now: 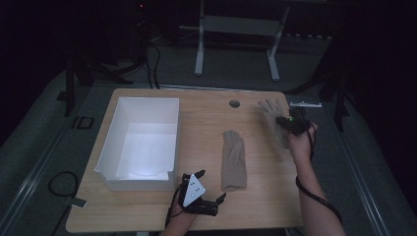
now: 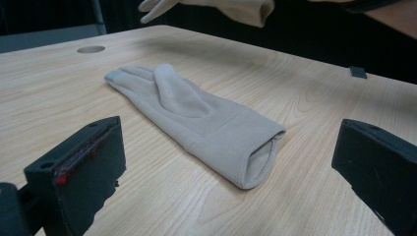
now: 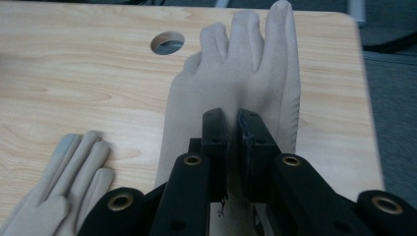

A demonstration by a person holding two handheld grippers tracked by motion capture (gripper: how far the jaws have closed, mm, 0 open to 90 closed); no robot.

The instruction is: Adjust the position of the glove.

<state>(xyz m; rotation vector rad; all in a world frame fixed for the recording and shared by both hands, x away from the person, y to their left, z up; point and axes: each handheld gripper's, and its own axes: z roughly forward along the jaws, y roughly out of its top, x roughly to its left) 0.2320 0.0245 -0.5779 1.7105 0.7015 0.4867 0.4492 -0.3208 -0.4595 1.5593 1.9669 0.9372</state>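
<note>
The right tool [image 1: 286,123] is clamped on a beige glove [image 1: 273,118] over the far right part of the wooden surface [image 1: 206,206]. In the right gripper view its two black jaws stand pressed together on the fabric of that glove [image 3: 236,73] near the cuff, with the glove's fingers pointing away toward the round hole [image 3: 167,43] in the surface. In the left gripper view the same glove [image 2: 216,7] hangs clear above the surface, fingers drooping to the left.

A second beige glove [image 1: 233,160] lies flat near the middle of the surface, cuff toward the person, fingers toward the far edge. In the left gripper view it [image 2: 196,120] lies directly ahead, open cuff nearest.

The left tool [image 1: 209,189] rests low at the near edge, just beside the second glove's cuff. Its jaws stand wide apart with nothing between them.

A white open bin [image 1: 114,142] sits on the left half of the surface, well apart from both gloves.
</note>
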